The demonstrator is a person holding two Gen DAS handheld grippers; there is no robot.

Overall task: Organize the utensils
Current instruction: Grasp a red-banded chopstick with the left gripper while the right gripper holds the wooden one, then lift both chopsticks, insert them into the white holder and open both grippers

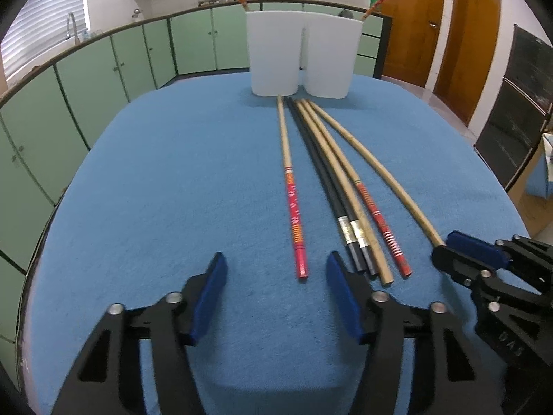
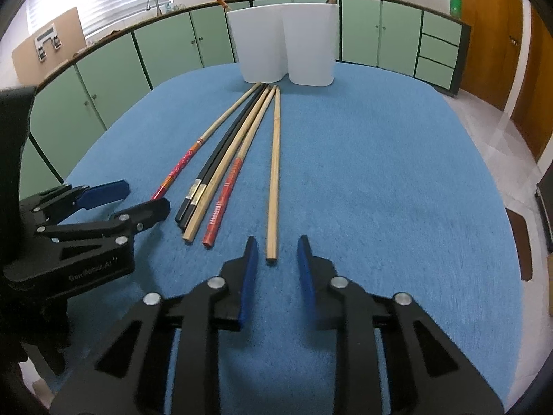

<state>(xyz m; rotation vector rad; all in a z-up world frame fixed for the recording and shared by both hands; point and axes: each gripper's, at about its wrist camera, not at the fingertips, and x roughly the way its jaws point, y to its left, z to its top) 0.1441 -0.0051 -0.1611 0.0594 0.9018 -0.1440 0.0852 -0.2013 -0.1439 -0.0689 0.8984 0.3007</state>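
Chopsticks lie fanned on the blue table (image 2: 380, 173), tips toward the white holder (image 2: 283, 48). My right gripper (image 2: 276, 269) gapes, empty, around the plain bamboo chopstick (image 2: 274, 180); closing comes next, I judge. My left gripper (image 1: 276, 287), wide open, holds nothing.

Blue tablecloth (image 1: 172, 180), white holder (image 1: 300, 55), black chopsticks (image 1: 321, 169), red-patterned chopstick (image 1: 293, 207), green cabinets (image 1: 103, 72)

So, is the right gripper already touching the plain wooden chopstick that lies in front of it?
Apart. In the right wrist view the right gripper is open, and blue cloth shows between each pad and the near end of the plain wooden chopstick.
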